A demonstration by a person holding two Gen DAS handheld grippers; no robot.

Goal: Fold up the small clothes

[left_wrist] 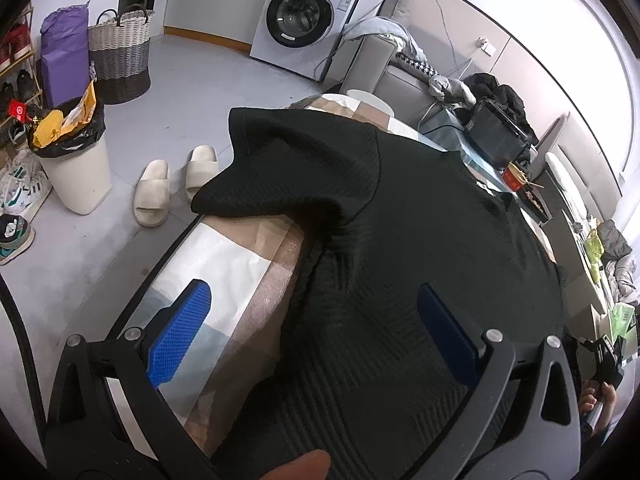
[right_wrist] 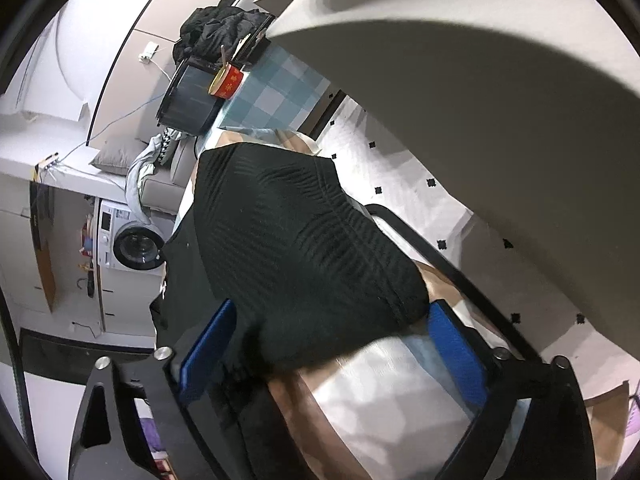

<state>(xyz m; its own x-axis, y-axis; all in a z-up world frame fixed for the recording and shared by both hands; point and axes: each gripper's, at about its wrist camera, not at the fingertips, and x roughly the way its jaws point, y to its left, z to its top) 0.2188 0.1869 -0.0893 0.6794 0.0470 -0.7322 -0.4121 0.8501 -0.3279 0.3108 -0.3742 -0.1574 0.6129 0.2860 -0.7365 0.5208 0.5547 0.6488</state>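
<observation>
A black ribbed knit top lies spread on a table under a beige, white and blue checked cloth. One short sleeve sticks out toward the table's left edge. My left gripper is open just above the top's lower side edge, with one blue pad over bare cloth and the other over the fabric. In the right wrist view the other sleeve lies on the checked cloth. My right gripper is open, and the sleeve's end lies between its blue pads, which do not press on it.
A black box and a red cup stand at the table's far end. Beige slippers, a full white bin, a woven basket and a washing machine are on the floor to the left. A grey curved surface looms on the right.
</observation>
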